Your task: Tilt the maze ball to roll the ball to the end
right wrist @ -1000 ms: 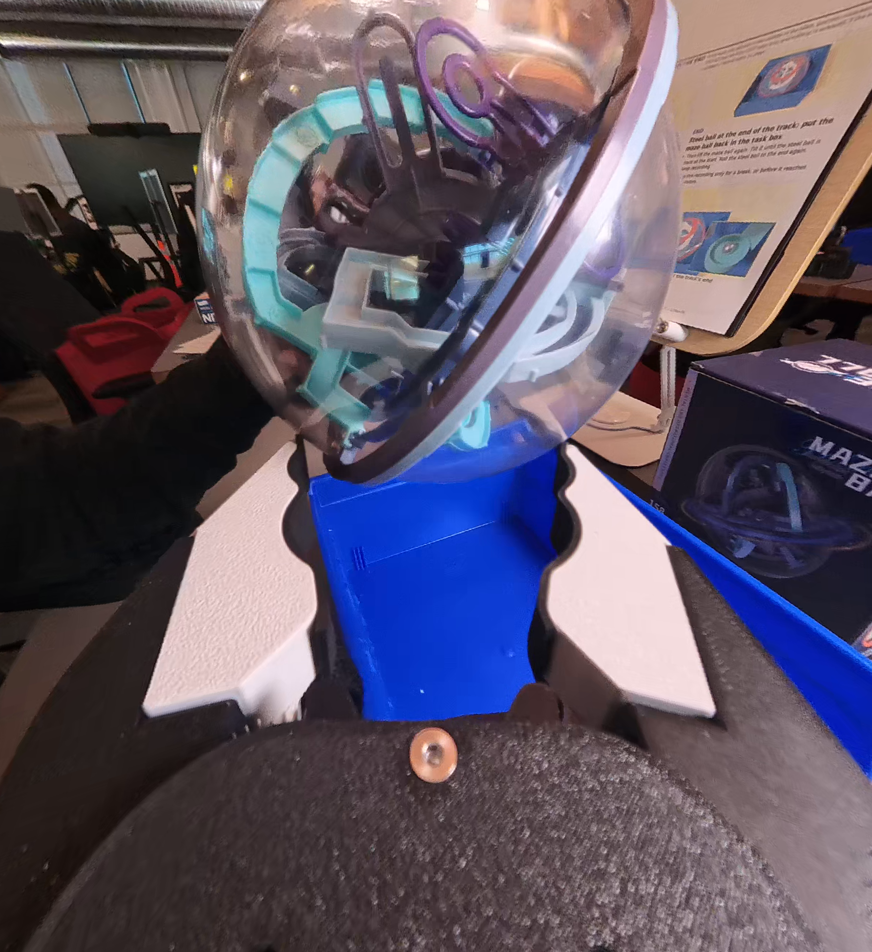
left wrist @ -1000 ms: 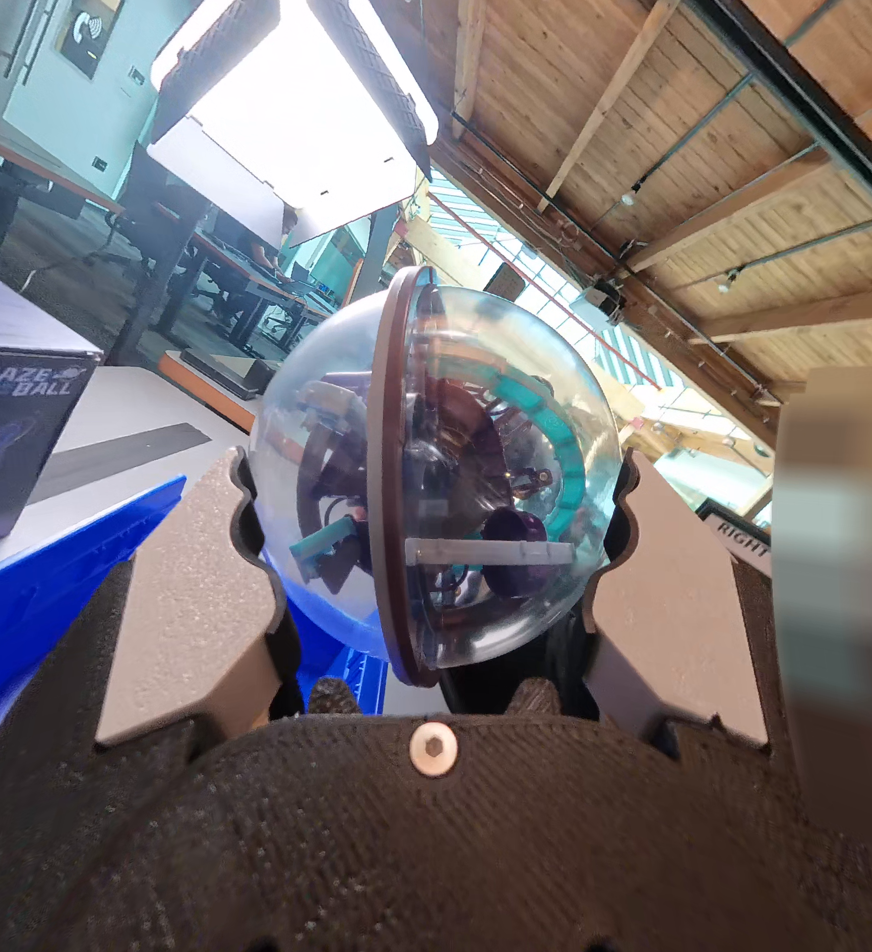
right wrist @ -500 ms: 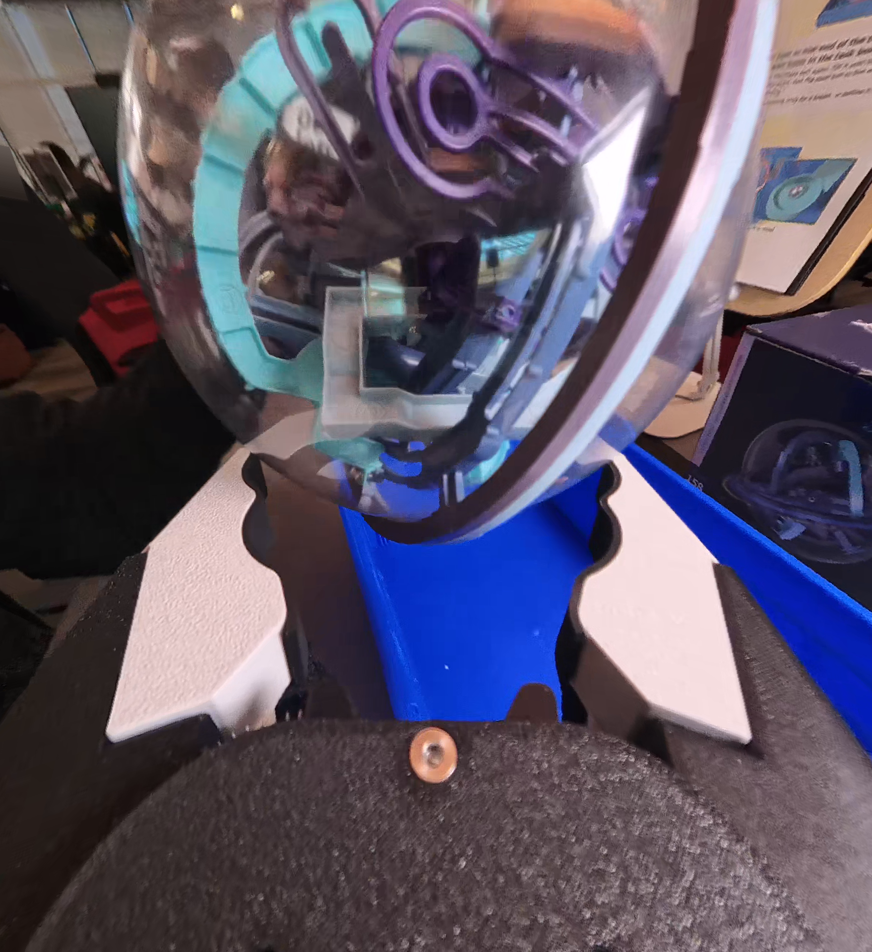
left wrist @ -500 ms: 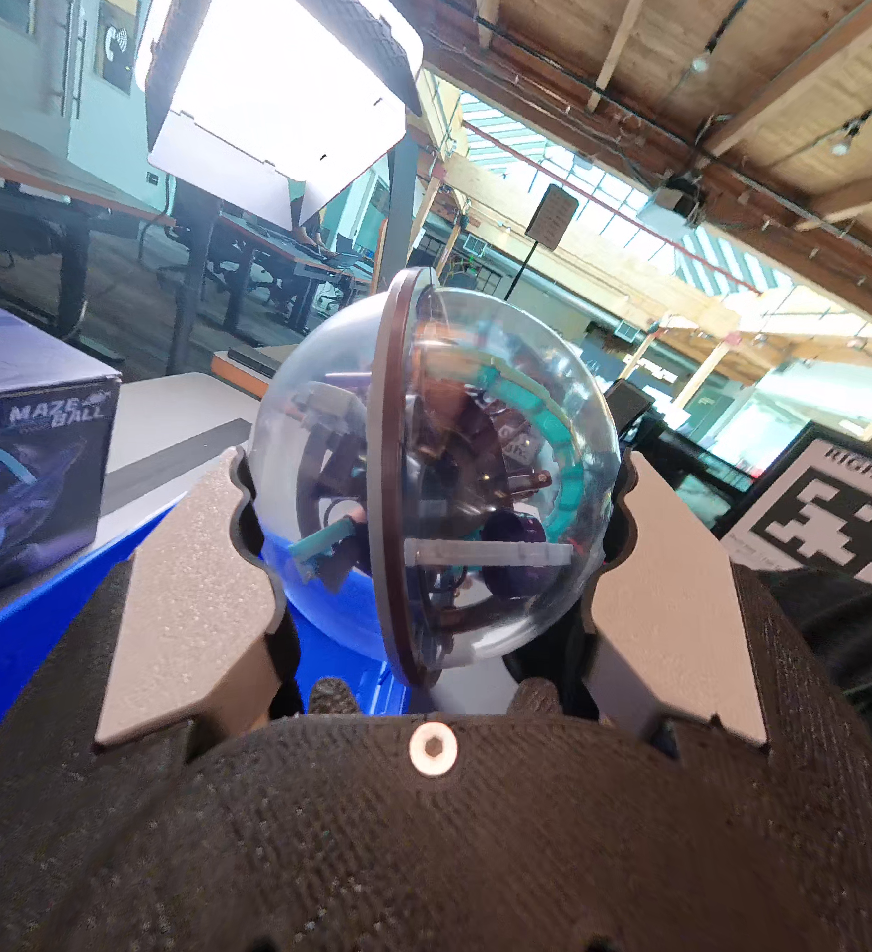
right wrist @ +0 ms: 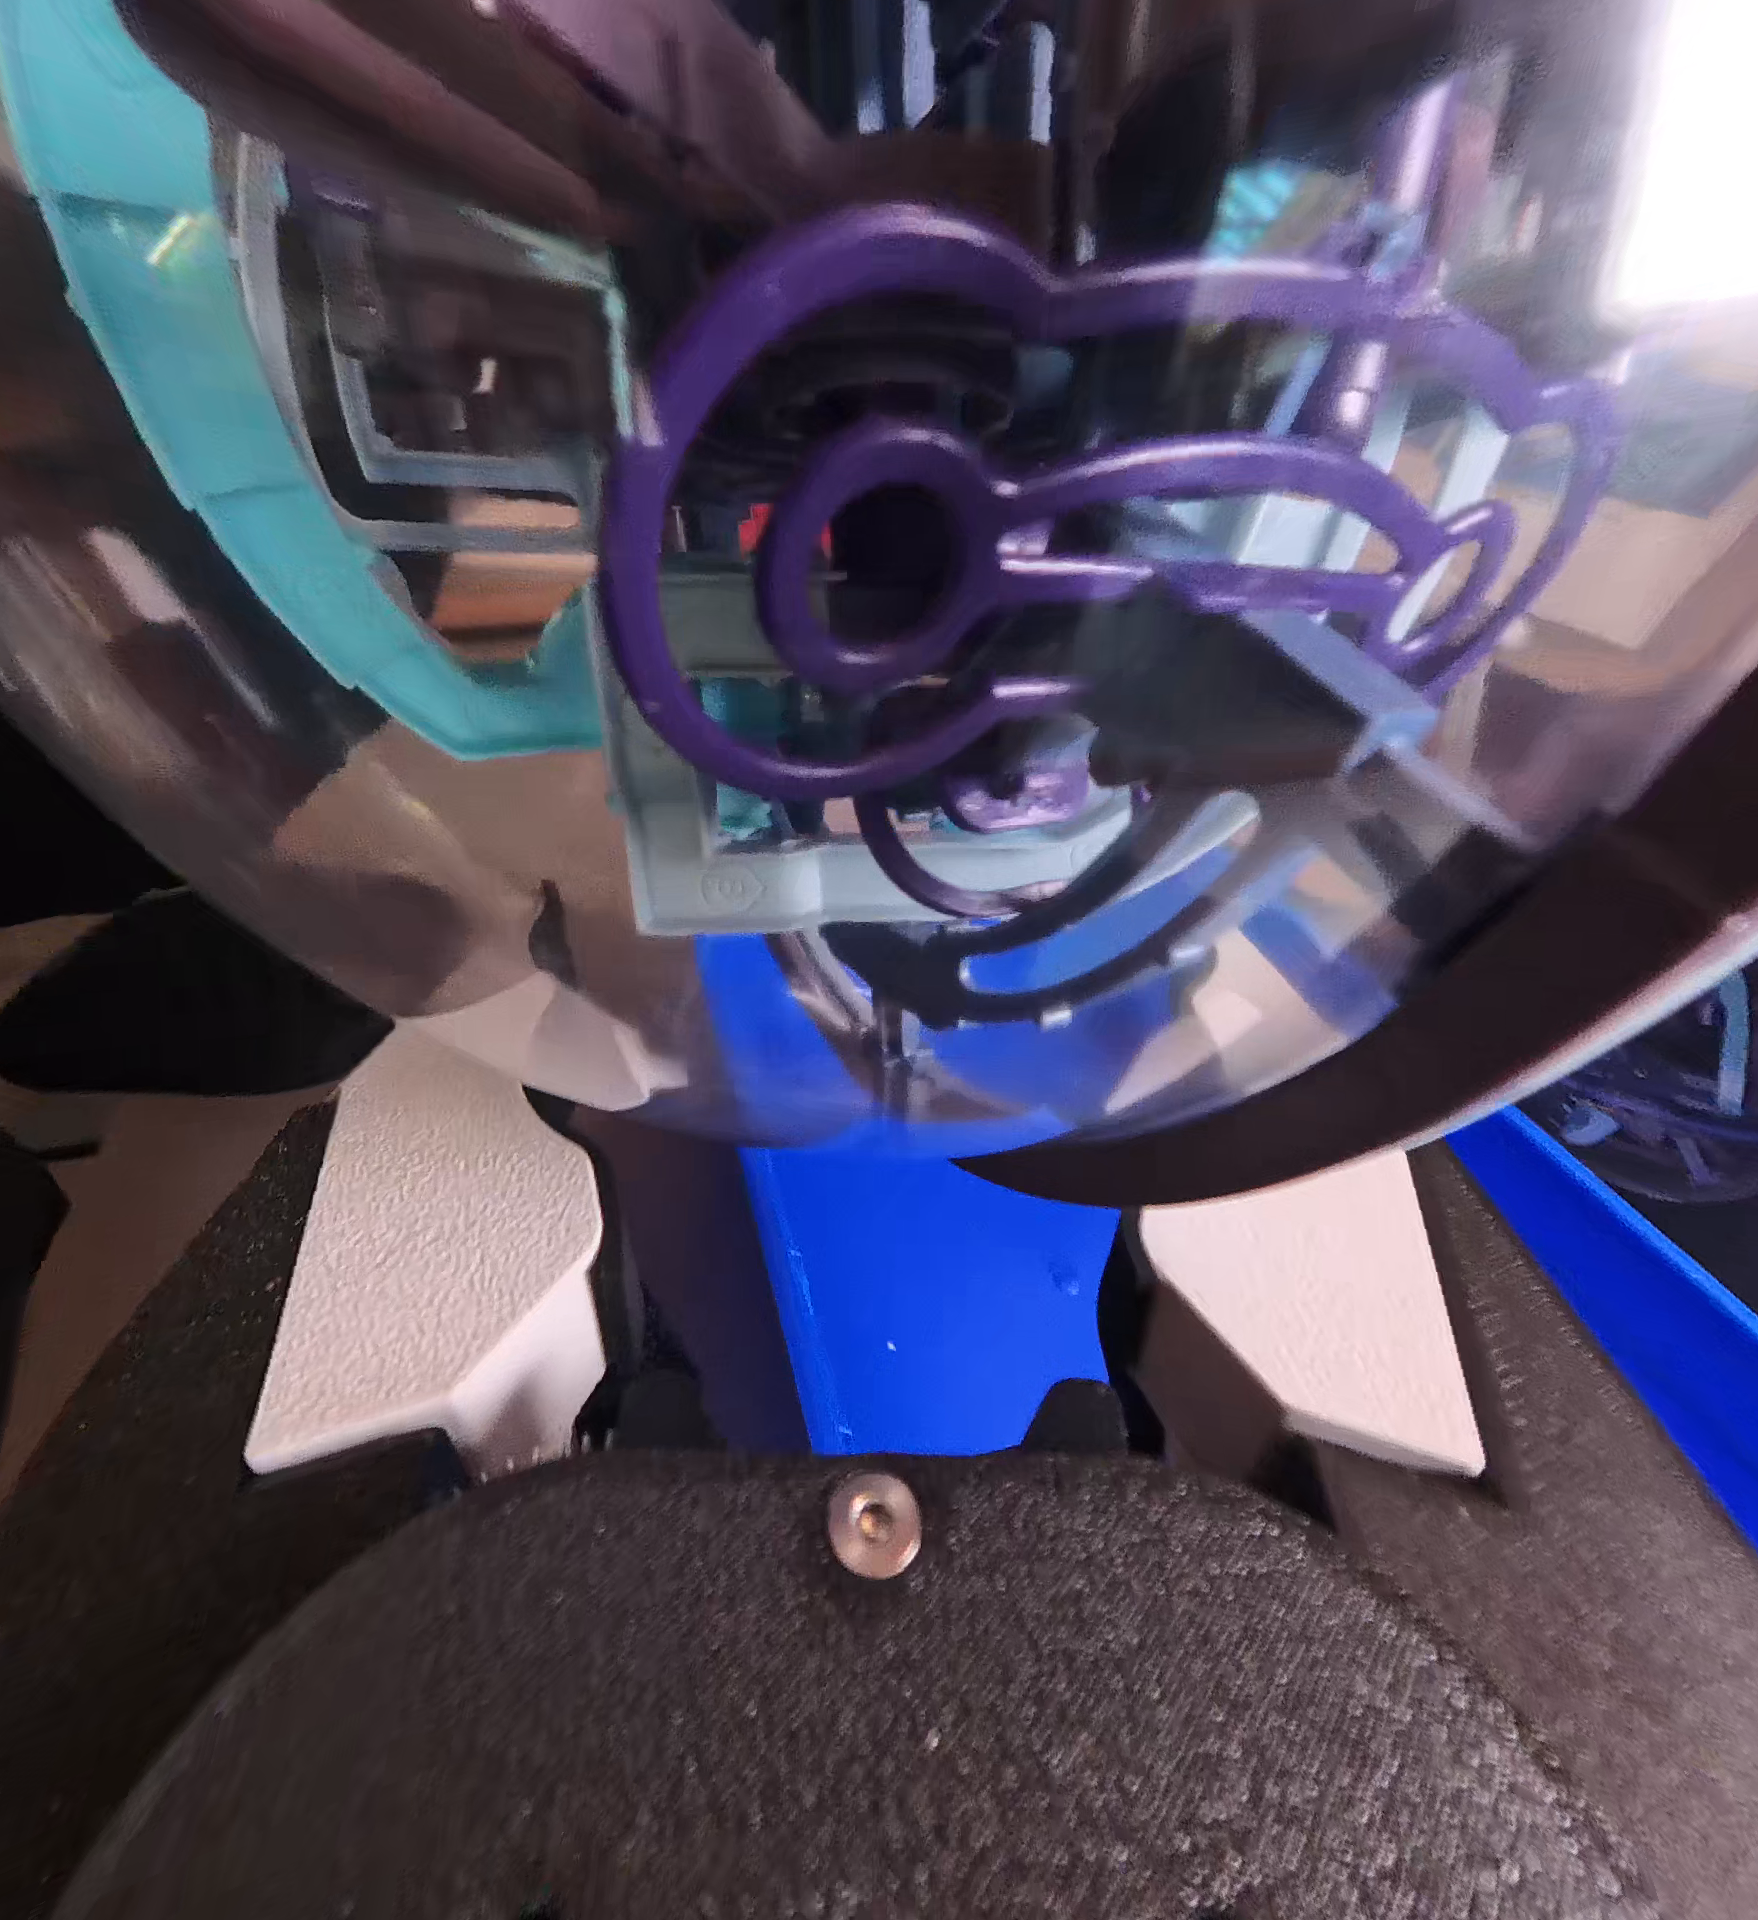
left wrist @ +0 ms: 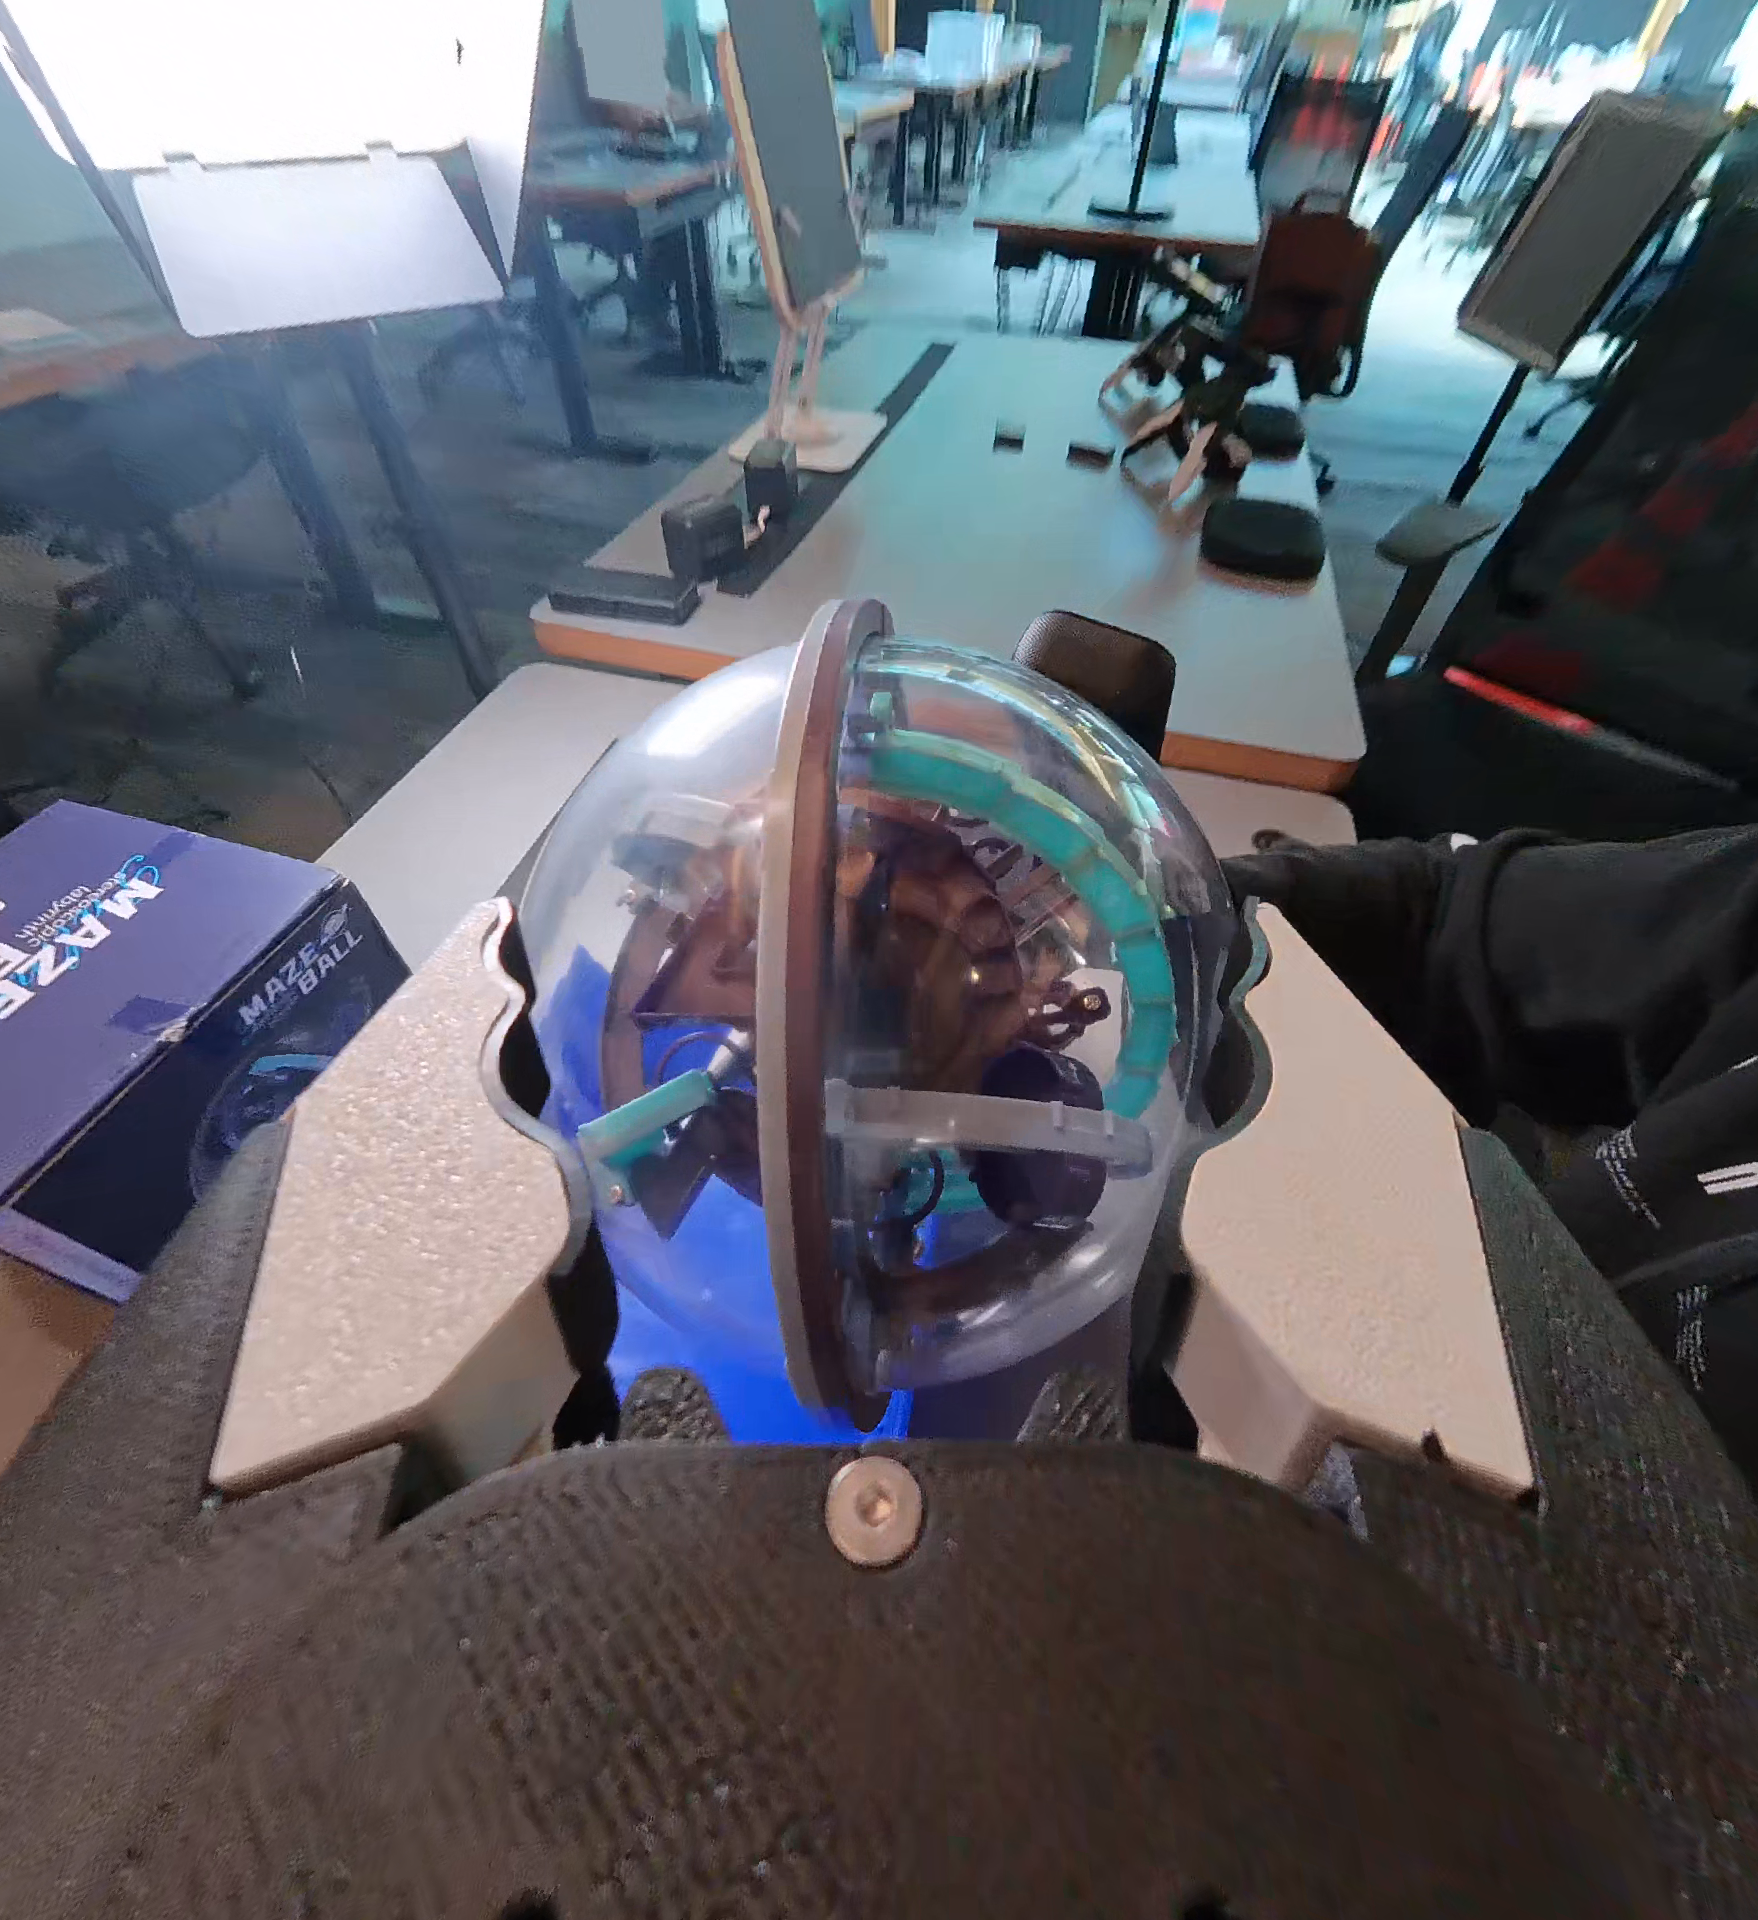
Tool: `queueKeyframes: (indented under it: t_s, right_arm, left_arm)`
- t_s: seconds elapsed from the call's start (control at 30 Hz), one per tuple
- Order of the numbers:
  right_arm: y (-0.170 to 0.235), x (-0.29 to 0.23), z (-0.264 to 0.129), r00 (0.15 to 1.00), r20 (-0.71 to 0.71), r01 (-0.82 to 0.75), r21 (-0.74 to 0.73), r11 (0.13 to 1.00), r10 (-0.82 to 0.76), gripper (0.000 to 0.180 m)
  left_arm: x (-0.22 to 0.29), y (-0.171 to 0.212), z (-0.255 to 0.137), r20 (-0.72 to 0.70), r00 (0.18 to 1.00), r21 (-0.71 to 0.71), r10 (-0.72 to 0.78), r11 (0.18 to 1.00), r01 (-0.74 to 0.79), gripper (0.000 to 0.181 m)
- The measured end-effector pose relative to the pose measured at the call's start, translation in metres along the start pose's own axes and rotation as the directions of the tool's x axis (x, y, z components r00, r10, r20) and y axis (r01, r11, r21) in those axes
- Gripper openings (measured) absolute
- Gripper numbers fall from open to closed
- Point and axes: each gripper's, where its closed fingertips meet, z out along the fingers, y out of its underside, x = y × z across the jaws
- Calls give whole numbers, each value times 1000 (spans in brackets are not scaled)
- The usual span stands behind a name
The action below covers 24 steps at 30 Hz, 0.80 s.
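While the left gripper (left wrist: 875,1049) clamps the clear maze ball (left wrist: 870,1023) between its fingers, tilting appears under way; next calls for slow, small turns. Just ahead of the empty, spread right gripper (right wrist: 859,1174), purple loops (right wrist: 1010,582) and a blue bin (right wrist: 916,1299) show; the steel ball itself is not discernible
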Motion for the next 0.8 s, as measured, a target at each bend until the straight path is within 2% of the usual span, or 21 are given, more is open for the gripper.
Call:
queueKeyframes:
  t_s: [0.17, 0.4, 0.67, 0.8]
  right_arm:
    - [-20, -1, -9, 999, 16, -31, 121, 992, 29, 110]
    - [-36, 0, -16, 998, 1, -69, 209, 975, 70, 101]
    - [-42, -5, -18, 998, 0, -63, 235, 970, 65, 93]
    - [-40, -2, -19, 996, -12, -81, 205, 975, 85, 98]
  left_arm:
    - [10, -23, 14, 21, 998, -167, 53, 985, -49, 129]
    - [15, -44, 30, 9, 999, -266, 47, 963, -43, 129]
    - [19, -56, 40, -5, 1000, -334, 30, 942, -30, 128]
    - [2, -56, 35, 2, 996, -262, -94, 961, 91, 129]
